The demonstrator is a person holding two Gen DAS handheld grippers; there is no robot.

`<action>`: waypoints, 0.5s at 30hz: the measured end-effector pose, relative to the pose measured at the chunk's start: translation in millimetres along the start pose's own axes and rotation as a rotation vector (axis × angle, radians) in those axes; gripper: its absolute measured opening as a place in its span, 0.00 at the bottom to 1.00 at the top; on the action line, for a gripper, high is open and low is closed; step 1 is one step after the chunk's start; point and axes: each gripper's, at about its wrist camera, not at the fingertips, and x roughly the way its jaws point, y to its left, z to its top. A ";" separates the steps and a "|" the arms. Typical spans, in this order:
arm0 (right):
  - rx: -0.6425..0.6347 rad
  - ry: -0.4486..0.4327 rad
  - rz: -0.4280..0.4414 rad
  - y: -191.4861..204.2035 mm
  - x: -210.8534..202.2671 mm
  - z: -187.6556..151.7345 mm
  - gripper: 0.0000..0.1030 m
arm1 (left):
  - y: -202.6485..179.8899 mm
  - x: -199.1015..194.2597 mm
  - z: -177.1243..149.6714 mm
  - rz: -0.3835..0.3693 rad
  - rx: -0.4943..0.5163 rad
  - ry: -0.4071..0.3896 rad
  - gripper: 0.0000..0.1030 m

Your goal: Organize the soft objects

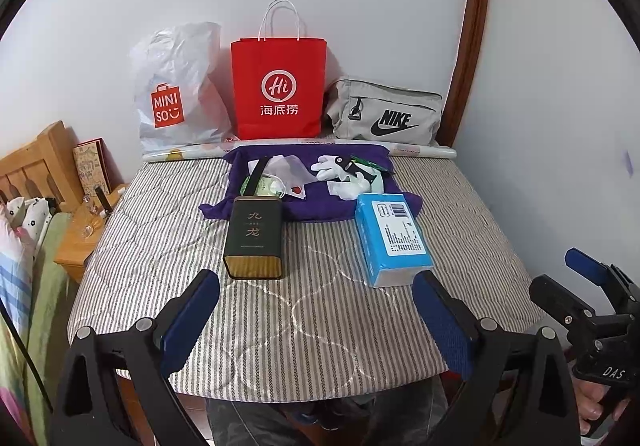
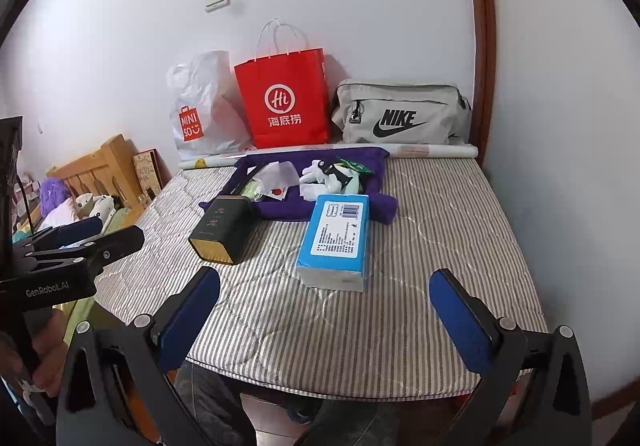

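A purple cloth point(image 1: 320, 201) point(image 2: 372, 173) lies spread on the striped mattress point(image 1: 304, 310) point(image 2: 424, 246). On it sit white gloves point(image 1: 340, 169) point(image 2: 320, 175), a green packet point(image 1: 368, 165) point(image 2: 354, 165), clear bags and a green round item point(image 1: 266, 185). In front lie a blue tissue pack point(image 1: 390, 236) point(image 2: 338, 236) and a dark tin box point(image 1: 254, 236) point(image 2: 222, 232). My left gripper point(image 1: 316, 322) hovers open over the mattress's near edge, nothing between its pads. My right gripper point(image 2: 324, 318) is also open and holds nothing.
Against the back wall stand a white Miniso plastic bag point(image 1: 176, 93) point(image 2: 200, 113), a red paper bag point(image 1: 280, 85) point(image 2: 286, 101) and a grey Nike bag point(image 1: 386, 111) point(image 2: 400, 113). A rolled sheet point(image 1: 420, 151) lies behind the cloth. A wooden nightstand point(image 1: 78, 242) and headboard are at left.
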 end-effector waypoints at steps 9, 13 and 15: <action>-0.006 -0.010 0.002 2.3 -4.7 0.6 1.00 | -0.9 -2.8 -1.8 -0.007 0.003 -0.006 0.95; -0.003 -0.010 0.004 3.2 -5.9 0.9 1.00 | -1.1 -2.5 -1.4 -0.007 0.002 -0.005 0.95; -0.004 -0.010 0.003 3.1 -6.2 1.1 1.00 | -0.6 -2.8 -1.7 -0.005 0.000 -0.003 0.95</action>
